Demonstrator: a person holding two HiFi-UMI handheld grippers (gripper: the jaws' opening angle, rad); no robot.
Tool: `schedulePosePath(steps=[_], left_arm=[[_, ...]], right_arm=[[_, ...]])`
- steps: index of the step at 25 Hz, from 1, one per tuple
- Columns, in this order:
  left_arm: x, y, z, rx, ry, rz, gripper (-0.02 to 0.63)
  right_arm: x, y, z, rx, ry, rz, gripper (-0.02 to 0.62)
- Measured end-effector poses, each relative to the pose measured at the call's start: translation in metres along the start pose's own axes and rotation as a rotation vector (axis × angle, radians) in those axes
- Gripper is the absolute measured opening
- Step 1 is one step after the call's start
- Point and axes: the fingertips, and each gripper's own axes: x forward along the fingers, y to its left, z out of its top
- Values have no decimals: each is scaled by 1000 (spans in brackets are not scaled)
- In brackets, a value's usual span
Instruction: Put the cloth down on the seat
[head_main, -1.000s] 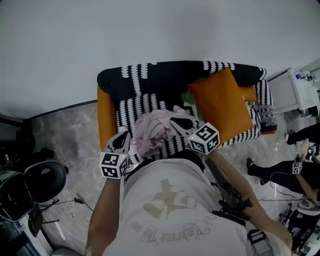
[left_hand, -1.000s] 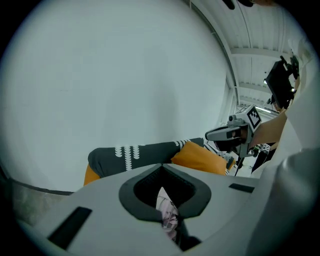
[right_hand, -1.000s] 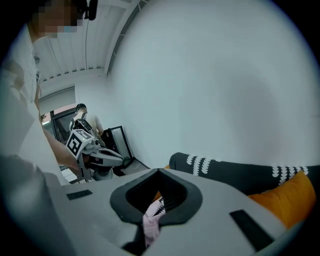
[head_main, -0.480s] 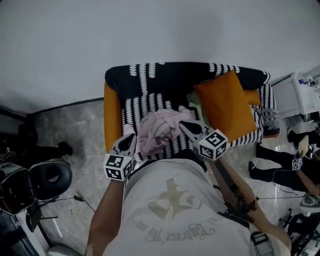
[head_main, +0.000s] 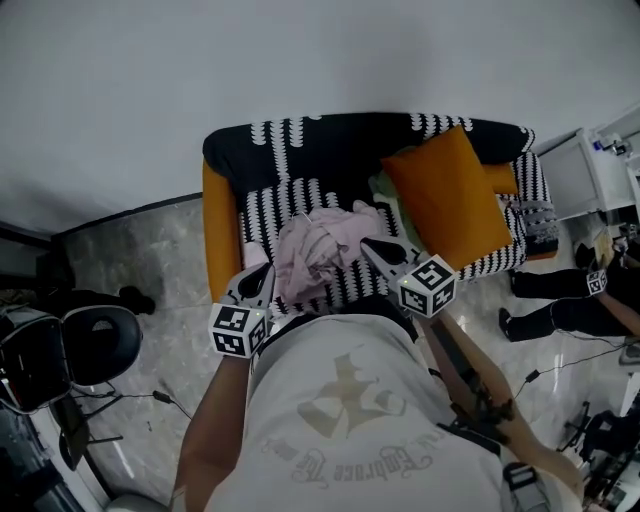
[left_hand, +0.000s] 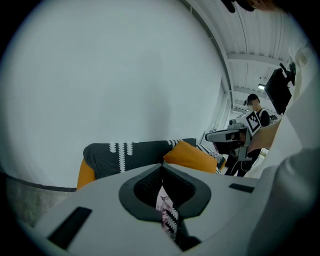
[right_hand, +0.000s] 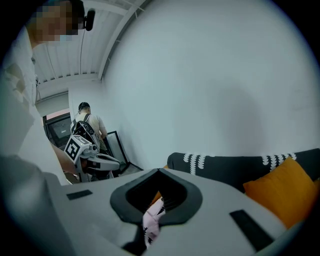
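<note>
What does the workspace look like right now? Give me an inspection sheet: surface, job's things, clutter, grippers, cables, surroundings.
Surface: black-and-white patterned sofa seat, orange sides; left part bare.
Job's things: pale pink patterned cloth, bunched over the seat's front between both grippers; whether it rests on the seat cannot be told.
Clutter: large orange square cushion on the sofa's right half; pale green item tucked behind it.
Grippers: left gripper and right gripper are each shut on a part of the cloth.
Cables: thin black cables on the floor, left of the person.
Surroundings: black office chair, marbled grey floor, white wall, another person's legs at right.
</note>
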Motion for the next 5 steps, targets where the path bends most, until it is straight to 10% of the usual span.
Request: schedulePosePath(steps=[5], left_arm=[[9,4,-4,8,19,-17,12]], right_arm=[[5,-6,-5,4,13,-15,17]])
